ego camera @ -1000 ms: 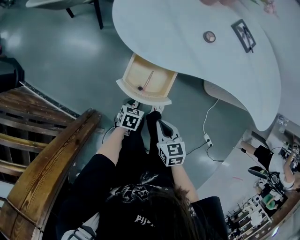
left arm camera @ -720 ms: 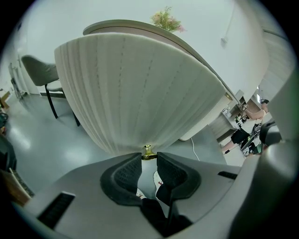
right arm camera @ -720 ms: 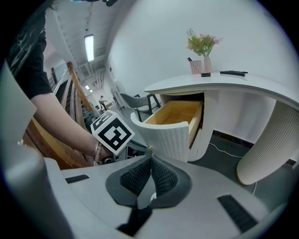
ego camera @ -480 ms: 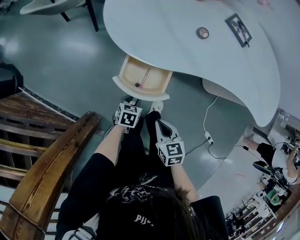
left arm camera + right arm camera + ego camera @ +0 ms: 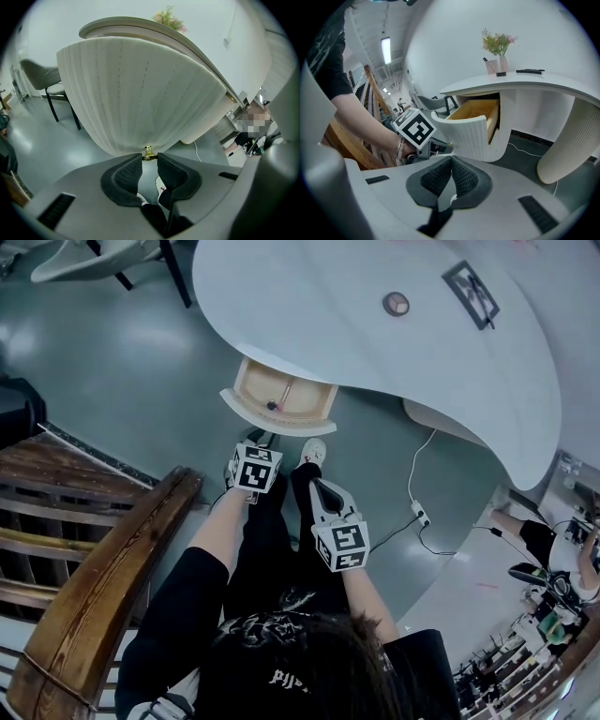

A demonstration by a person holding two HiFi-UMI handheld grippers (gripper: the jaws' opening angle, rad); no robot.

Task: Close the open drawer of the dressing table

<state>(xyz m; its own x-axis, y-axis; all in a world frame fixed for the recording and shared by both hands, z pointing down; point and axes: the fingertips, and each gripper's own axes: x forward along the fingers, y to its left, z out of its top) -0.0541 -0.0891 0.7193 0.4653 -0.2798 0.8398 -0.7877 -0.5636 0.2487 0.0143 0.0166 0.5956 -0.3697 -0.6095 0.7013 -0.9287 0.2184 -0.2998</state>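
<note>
The white dressing table (image 5: 375, 352) has one wooden drawer (image 5: 272, 418) standing partly out from under its top. Inside lie a thin stick and a small dark ball (image 5: 271, 406). My left gripper (image 5: 265, 439) is at the drawer's ribbed white front (image 5: 140, 93), its pads closed on the small brass knob (image 5: 149, 152) at their tips. In the right gripper view the same drawer (image 5: 473, 126) shows from the side, with the left gripper (image 5: 440, 146) at its front. My right gripper (image 5: 317, 486) hangs back over the floor, shut and empty (image 5: 451, 161).
A wooden stair rail (image 5: 103, 577) runs along the left. A chair (image 5: 103, 259) stands at the far left of the table. A cable and plug (image 5: 417, 512) lie on the floor by the ribbed pedestal (image 5: 450, 423). A vase of flowers (image 5: 499, 51) stands on the tabletop.
The drawer has slid further in under the tabletop, and my left gripper has gone with it toward the table. The right gripper has stayed where it was.
</note>
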